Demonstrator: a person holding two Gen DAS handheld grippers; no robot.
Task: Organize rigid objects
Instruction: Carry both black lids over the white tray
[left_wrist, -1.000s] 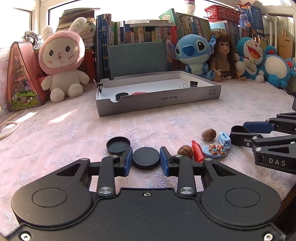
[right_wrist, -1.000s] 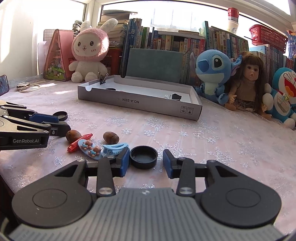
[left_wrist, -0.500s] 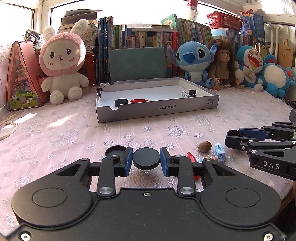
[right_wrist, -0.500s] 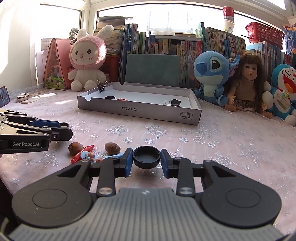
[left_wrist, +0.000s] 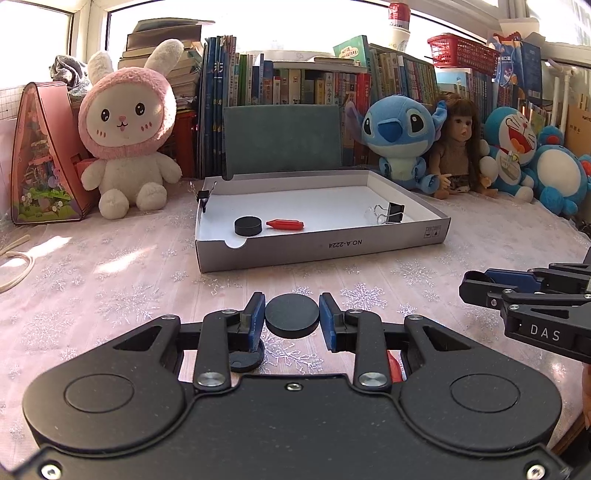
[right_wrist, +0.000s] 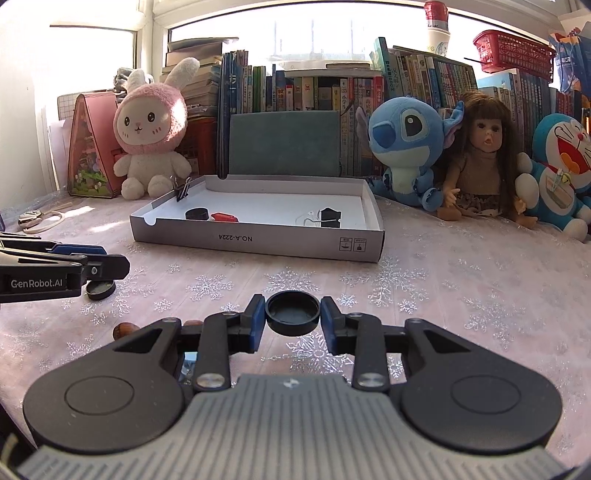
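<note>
The left claw (left_wrist: 291, 317) was closed on a flat black disc (left_wrist: 291, 314), and the right claw (right_wrist: 292, 318) was closed on an open-side-up black cap (right_wrist: 292, 313), both raised off the snowflake-patterned surface (left_wrist: 110, 288) on the near side of the grey cardboard tray (left_wrist: 321, 246). The tray, further off, already held a black cap (left_wrist: 248, 225), a red peg (left_wrist: 285, 224) and a binder clip (left_wrist: 391, 212). To do this well, each piece should probably clear the near wall before its claw opens low over bare floor, with the claws kept apart.

left claw (left_wrist: 291, 318) clamped, raised; right claw (right_wrist: 293, 318) clamped, raised, level alongside.
</note>
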